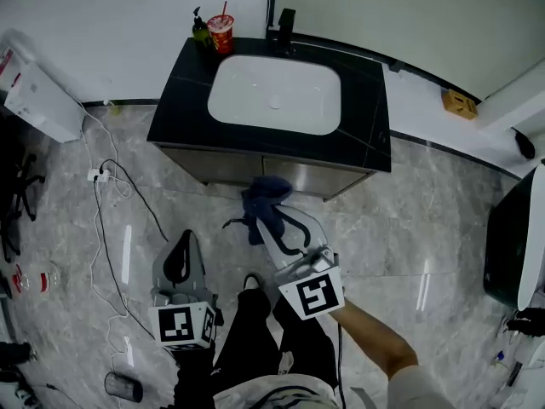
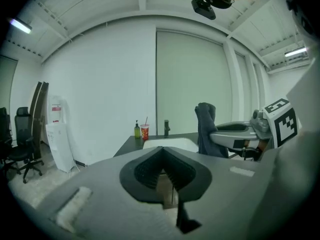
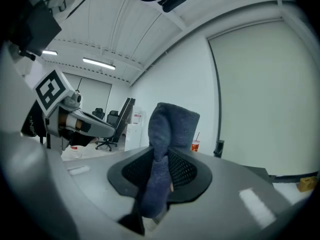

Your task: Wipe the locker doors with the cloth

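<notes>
Nearest to the camera, the person's dark trousers (image 1: pixel 255 348) and a bare forearm (image 1: pixel 379 337) are seen above the grey marble floor (image 1: pixel 409 237). The left tongs (image 2: pixel 162 171) are held beside the left leg, and their jaws are clenched together with nothing between them. The right tongs (image 3: pixel 161 160) are held a little further forward, and they are grasping the dark blue cloth (image 3: pixel 170 124). The cloth is pinched at its middle, so that one bunch stands above the jaws and one end hangs below them. In the head view the cloth is seen in front of the cabinet doors (image 1: pixel 217 164), which are placed under the near edge of the desk (image 1: pixel 362 122). Whether the cloth touches the doors cannot be told.

A white cable (image 1: pixel 100 228) is laid on the floor at the left. The black desk is set against the white wall, and a white sink (image 1: pixel 274 92) is sunk into its middle. A black tap (image 1: pixel 285 25) is fixed at the far edge, behind the sink. At the far left corner a green bottle (image 1: pixel 200 31) and a red cup (image 1: pixel 220 34) with a straw are placed just beside each other
</notes>
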`<state>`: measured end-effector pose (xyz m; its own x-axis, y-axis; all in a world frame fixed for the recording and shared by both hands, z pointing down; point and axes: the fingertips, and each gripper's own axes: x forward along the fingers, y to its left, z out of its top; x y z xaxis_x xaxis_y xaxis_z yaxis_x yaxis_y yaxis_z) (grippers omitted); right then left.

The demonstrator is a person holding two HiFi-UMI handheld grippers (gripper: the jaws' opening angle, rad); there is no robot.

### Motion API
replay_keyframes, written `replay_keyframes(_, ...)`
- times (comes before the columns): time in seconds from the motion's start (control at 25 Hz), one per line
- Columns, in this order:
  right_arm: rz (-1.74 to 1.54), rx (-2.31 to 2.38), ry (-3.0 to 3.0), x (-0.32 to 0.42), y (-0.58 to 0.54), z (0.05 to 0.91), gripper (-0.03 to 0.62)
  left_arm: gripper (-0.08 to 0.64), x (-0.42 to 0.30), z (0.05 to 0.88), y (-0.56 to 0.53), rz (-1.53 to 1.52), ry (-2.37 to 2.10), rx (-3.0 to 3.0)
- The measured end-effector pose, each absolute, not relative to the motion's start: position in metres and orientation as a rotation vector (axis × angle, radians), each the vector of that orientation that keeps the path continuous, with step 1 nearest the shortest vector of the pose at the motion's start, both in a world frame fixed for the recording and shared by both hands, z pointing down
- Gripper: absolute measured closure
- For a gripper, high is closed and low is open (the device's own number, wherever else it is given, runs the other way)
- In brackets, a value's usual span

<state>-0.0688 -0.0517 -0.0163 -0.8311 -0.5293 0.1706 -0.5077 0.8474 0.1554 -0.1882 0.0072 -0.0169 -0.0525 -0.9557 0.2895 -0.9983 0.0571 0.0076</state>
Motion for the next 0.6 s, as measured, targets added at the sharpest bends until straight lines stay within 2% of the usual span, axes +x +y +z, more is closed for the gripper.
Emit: replay_keyframes(0.6,0.000,1.354,-2.678,0.042,-0.014,-0.147,0.503,0.558,-0.132,-0.142,0.021,0.272,-1.936,2.280)
